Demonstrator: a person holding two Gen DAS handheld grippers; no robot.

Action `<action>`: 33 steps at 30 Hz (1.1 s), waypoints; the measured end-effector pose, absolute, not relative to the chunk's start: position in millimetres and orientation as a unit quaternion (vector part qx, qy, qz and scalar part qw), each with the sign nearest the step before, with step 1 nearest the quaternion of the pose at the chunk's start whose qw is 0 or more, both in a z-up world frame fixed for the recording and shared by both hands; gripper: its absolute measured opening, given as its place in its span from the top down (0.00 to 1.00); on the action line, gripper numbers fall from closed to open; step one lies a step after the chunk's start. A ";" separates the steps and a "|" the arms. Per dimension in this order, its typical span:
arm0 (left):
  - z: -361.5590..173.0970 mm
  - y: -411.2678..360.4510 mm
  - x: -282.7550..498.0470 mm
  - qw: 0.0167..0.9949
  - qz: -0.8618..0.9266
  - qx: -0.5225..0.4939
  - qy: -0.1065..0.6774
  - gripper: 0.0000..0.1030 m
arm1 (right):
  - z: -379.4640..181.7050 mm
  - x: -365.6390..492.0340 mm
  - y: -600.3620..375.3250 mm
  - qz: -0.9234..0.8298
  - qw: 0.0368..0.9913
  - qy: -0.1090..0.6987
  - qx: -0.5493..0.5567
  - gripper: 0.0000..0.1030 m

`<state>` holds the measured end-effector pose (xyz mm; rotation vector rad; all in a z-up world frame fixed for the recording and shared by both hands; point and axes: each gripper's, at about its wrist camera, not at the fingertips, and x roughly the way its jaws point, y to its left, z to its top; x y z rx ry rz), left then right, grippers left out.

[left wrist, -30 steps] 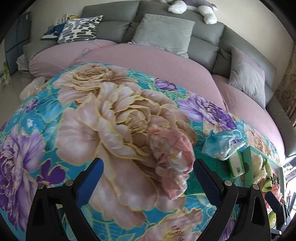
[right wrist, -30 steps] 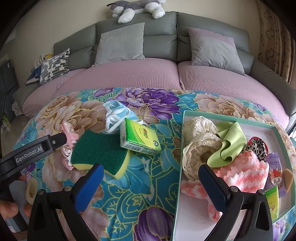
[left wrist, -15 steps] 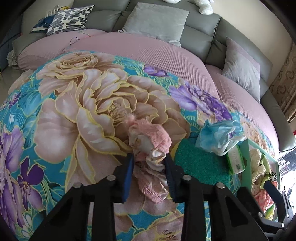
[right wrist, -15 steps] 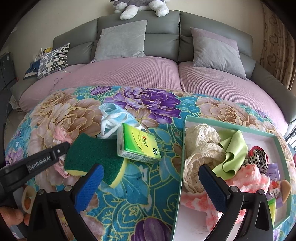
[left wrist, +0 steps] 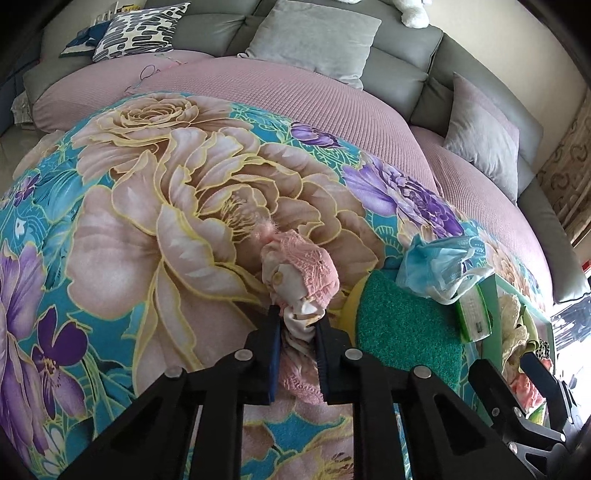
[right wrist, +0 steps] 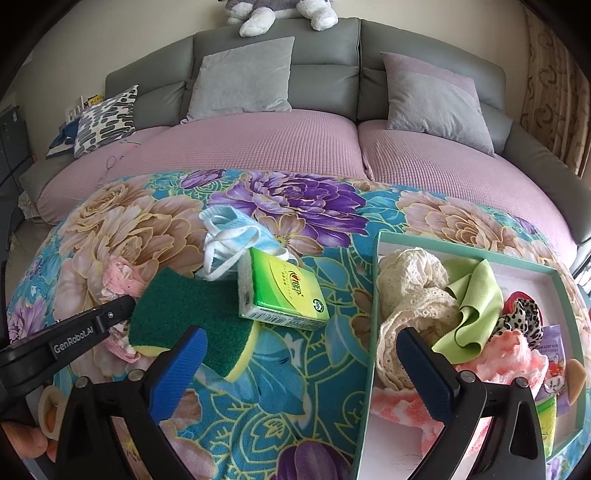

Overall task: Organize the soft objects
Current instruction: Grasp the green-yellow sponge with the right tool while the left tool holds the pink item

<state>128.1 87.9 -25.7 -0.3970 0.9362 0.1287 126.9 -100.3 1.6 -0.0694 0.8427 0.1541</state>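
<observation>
A crumpled pink lace cloth [left wrist: 306, 273] lies on the floral blanket [left wrist: 147, 229]. My left gripper [left wrist: 297, 321] is closing on it, and both pads press its lower part. The right wrist view shows that cloth [right wrist: 118, 277] at the left, beside a green sponge [right wrist: 192, 314]. My right gripper [right wrist: 301, 338] hangs open above the blanket with nothing between its fingers, between the sponge and a teal-rimmed box [right wrist: 373, 295]. The box holds cream lace [right wrist: 410, 291], a lime cloth [right wrist: 469, 306], a leopard scrunchie [right wrist: 521, 317] and a pink fluffy cloth [right wrist: 509, 354].
A green tissue pack [right wrist: 284, 291] and a blue face mask [right wrist: 236, 236] lie right of the sponge. Behind the blanket runs a grey sofa with mauve seats [right wrist: 258, 144], grey cushions [right wrist: 240, 81] and a plush toy [right wrist: 280, 11] on top.
My left gripper went from wide open around the pink lace cloth to closed on it, and moved in slightly. The right gripper stayed open and hardly moved.
</observation>
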 end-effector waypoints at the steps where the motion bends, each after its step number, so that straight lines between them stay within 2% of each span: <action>1: -25.5 89.4 127.2 0.872 0.063 -0.192 0.447 0.85 | 1.4 126.8 -99.5 0.076 0.909 0.408 -0.033 0.00; 25: -5.9 140.2 94.5 0.874 0.134 -0.220 0.411 0.86 | -12.1 120.2 -63.7 0.142 0.893 0.425 -0.033 0.00; 33: 16.8 168.1 63.6 0.880 0.181 -0.232 0.373 0.87 | -23.2 115.8 -47.1 0.194 0.875 0.443 -0.029 0.00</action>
